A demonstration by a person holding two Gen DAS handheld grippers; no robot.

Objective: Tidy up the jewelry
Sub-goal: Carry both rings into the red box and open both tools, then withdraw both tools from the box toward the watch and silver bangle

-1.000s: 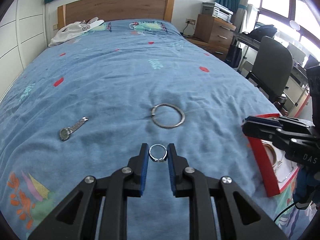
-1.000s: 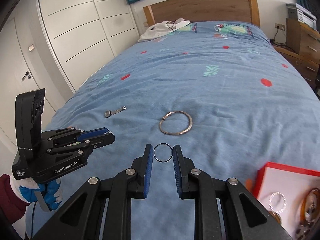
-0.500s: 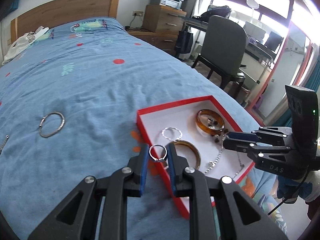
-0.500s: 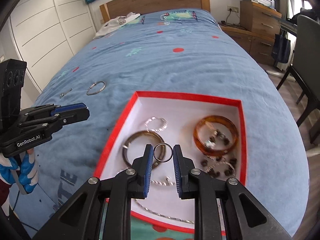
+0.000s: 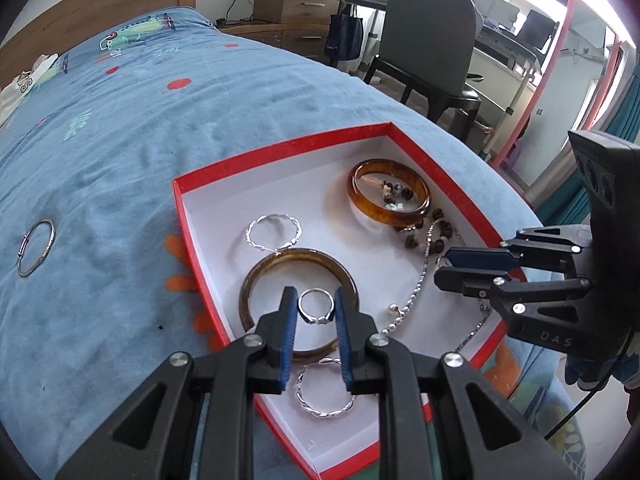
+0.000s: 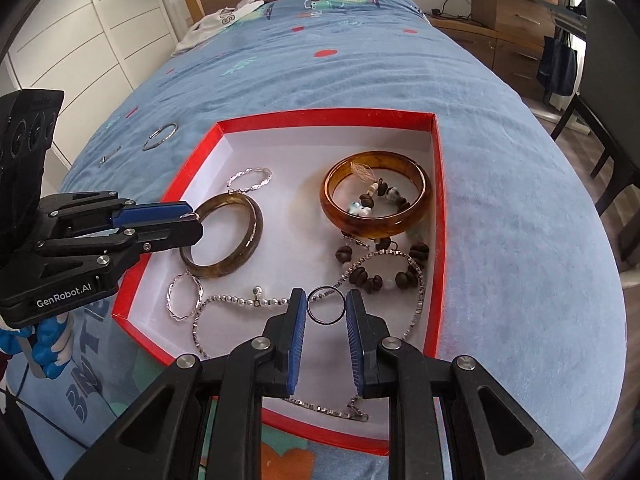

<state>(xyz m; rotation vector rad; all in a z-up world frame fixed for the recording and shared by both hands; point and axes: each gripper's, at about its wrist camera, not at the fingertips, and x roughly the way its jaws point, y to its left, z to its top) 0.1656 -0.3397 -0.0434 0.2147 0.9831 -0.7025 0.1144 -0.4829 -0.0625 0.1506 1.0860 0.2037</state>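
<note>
Silver ring (image 5: pixel 315 306) pinched in left gripper (image 5: pixel 315 309), held over red box (image 5: pixel 280 148), above brown bangle (image 5: pixel 256 280). Dark ring (image 6: pixel 326 305) clamped in right gripper (image 6: pixel 326 307), held over same box, above chain (image 6: pixel 240 301).

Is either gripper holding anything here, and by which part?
Both are. The left gripper pinches a silver ring across its band; the right gripper pinches a dark ring by opposite sides.
</note>
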